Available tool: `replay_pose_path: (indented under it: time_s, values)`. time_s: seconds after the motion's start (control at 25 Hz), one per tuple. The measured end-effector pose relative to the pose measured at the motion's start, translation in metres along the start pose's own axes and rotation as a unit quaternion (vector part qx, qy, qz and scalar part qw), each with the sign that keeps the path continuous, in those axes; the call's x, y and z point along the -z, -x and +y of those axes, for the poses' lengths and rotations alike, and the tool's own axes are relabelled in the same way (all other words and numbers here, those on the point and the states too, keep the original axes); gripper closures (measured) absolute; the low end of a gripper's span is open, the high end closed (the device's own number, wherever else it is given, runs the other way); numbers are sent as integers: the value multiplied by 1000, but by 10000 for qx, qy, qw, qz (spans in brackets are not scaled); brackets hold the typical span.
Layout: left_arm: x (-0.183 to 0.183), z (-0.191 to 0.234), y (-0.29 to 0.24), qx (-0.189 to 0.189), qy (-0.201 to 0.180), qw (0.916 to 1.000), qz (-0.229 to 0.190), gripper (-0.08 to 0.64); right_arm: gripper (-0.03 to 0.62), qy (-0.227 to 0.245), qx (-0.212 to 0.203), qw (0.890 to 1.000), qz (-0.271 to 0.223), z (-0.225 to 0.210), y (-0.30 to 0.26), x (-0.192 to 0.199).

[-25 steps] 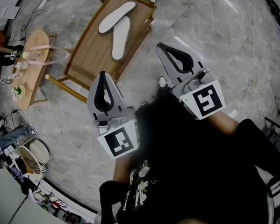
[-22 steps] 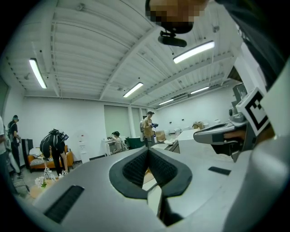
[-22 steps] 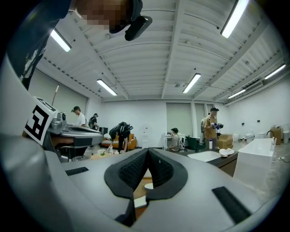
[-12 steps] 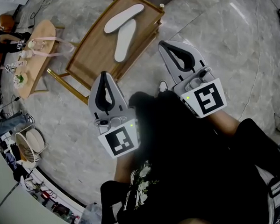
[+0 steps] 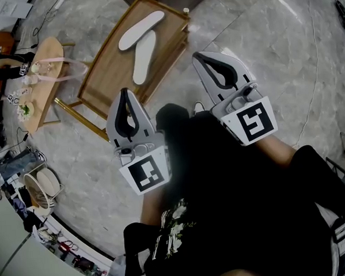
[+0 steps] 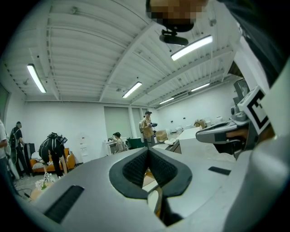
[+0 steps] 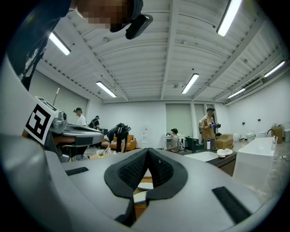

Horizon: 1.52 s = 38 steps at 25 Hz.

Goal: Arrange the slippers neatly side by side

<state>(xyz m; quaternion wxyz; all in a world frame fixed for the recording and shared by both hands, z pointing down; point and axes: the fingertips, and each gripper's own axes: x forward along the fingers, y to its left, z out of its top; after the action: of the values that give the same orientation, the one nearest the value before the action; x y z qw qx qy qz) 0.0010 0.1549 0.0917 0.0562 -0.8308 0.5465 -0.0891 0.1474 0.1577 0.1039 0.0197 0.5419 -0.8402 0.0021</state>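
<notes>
Marble flooring surrounded a wooden surface (image 5: 108, 68) holding white slippers (image 5: 143, 58), probably light and floppy, best pinched edgewise; left tool (image 5: 123, 92) and right tool (image 5: 197, 56) were pressed together, empty.

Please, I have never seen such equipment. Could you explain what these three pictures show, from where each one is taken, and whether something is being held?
There is no robot here. A person holds a hand tool with two fingers in each hand. The head view comes from a camera on the person's head and looks down. In it the left gripper and the right gripper point towards a wooden tray table. On it lie two white slippers, one slipper and the other slipper. They are at an angle to each other, not yet side by side. The other two pictures come from a camera riding on each gripper and look along its fingers. Both grippers are shut and hold nothing.
</notes>
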Motion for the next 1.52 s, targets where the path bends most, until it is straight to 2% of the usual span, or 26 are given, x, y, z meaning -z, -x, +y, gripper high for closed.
replay_pose_path:
  time_s: [0.44, 0.8, 1.08, 1.24, 1.52]
  values:
    - [15, -1, -8, 150, 39, 9996, 229, 558, 594, -40, -1, 9997, 248, -3, -10, 13]
    - [37, 22, -29, 122, 178, 9985, 511, 558, 594, -83, 18, 9985, 543, -10, -40, 30]
    - [46, 40, -53, 125, 240, 9977, 614, 558, 594, -41, -148, 9982, 586, -8, -76, 30]
    - [49, 51, -66, 158, 281, 9976, 607, 558, 594, 10, -232, 9971, 732, -1, -98, 31]
    - [40, 76, -95, 206, 258, 9988, 362, 558, 594, 196, -153, 9980, 577, -5, -134, 12]
